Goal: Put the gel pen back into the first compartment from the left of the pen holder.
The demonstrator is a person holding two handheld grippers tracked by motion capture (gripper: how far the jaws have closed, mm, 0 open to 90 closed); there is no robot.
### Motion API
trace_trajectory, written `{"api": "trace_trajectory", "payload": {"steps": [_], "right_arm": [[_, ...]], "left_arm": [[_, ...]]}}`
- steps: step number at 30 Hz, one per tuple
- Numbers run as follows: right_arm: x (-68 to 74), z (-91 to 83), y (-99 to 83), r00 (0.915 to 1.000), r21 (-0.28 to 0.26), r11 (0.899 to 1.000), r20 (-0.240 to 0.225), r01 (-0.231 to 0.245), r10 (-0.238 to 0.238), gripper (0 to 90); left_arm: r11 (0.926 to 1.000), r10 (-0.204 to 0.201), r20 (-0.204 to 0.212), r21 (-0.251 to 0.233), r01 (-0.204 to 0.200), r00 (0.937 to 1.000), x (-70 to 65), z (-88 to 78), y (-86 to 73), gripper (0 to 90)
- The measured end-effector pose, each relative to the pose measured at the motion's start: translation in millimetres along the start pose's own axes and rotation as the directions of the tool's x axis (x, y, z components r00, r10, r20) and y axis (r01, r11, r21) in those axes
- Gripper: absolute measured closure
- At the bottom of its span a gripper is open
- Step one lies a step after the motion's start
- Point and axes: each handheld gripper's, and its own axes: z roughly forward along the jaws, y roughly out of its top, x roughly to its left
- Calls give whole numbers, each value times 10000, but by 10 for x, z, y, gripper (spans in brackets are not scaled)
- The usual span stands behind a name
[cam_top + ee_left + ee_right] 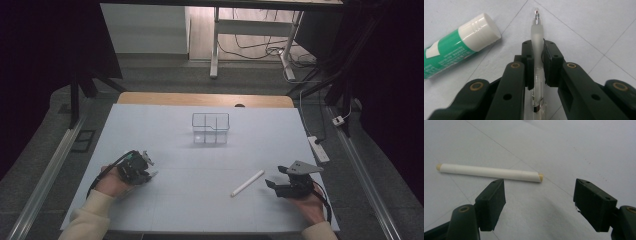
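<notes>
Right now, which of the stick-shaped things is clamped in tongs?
The clear plastic pen, pinched in the left tongs; the white stick lies free.

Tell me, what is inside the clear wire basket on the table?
The clear basket looks empty through its two compartments; only the pale table shows behind its walls. Anything very small inside cannot be made out.

The high view looks forward and down from above the person's side, taking in the whole tabletop. Each tongs camera sits low and close, looking along its own jaws. The right one shares the white stick with the high view.
</notes>
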Motion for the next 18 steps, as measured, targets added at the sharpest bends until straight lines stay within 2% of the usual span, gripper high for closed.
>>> {"api": "trace_trajectory", "payload": {"steps": [8,18], "right_arm": [[-2,-8,4,10000,-66,10000,-94,-18,17,251],[-1,-3,-1,10000,15,10000,24,15,-15,250]], "left_arm": [[9973,-112,272,-719,131,9996,24,-170,-25,800],[9852,-134,416,-1700,202,9990,45,-426,-73,800]]}}
